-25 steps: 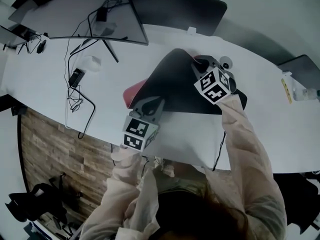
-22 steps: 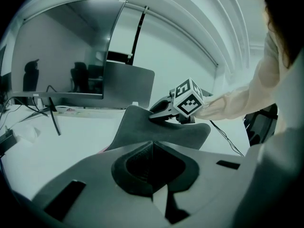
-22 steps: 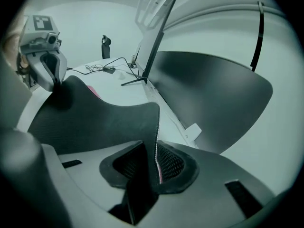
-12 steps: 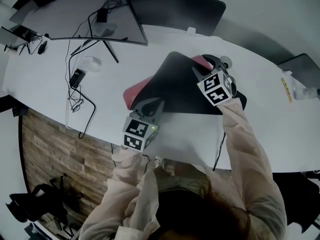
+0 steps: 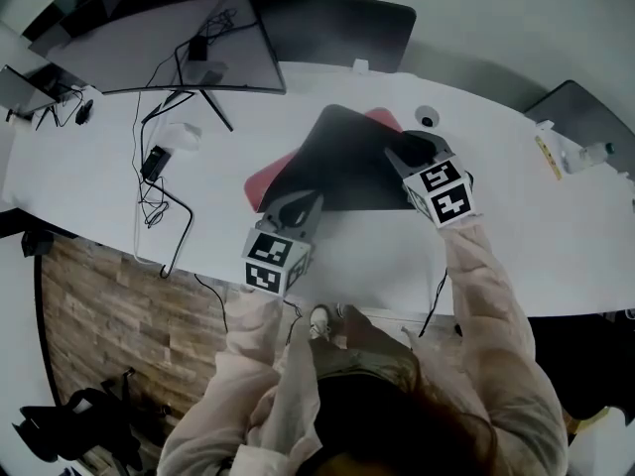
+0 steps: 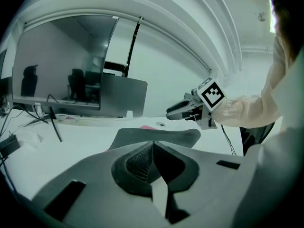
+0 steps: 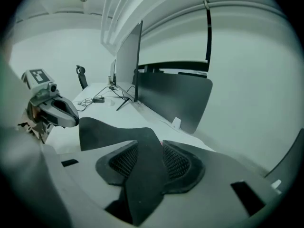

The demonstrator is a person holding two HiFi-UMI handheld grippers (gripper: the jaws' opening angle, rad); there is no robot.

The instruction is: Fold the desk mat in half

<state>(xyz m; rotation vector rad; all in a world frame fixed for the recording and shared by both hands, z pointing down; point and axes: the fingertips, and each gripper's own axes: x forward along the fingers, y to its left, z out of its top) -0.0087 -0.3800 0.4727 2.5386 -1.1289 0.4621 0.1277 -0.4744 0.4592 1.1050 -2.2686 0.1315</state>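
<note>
- Along the near edge of the desk (image 5: pixel 556 256), bare white surface is running the whole width in front of the desk mat (image 5: pixel 342 167), and more is lying open toward the right end.
- Toward the left end, cables (image 5: pixel 149 186) and a monitor (image 5: pixel 189 38) are crowding the surface, and a dark panel (image 5: pixel 337 28) is lining the far edge.
- The right gripper (image 5: pixel 402 152) is covering the mat's right end in the head view, so that edge is hard to make out.
- The mat is lying at the middle of the desk, its dark flap resting over a pink layer that is peeking out at the left and far sides.
- The left gripper (image 5: pixel 301 204) is pinching the mat's near left corner, pads pressed together.
- The right gripper's jaws are standing apart and have just been closing, with the mat's edge passing between the pads unsqueezed.
</note>
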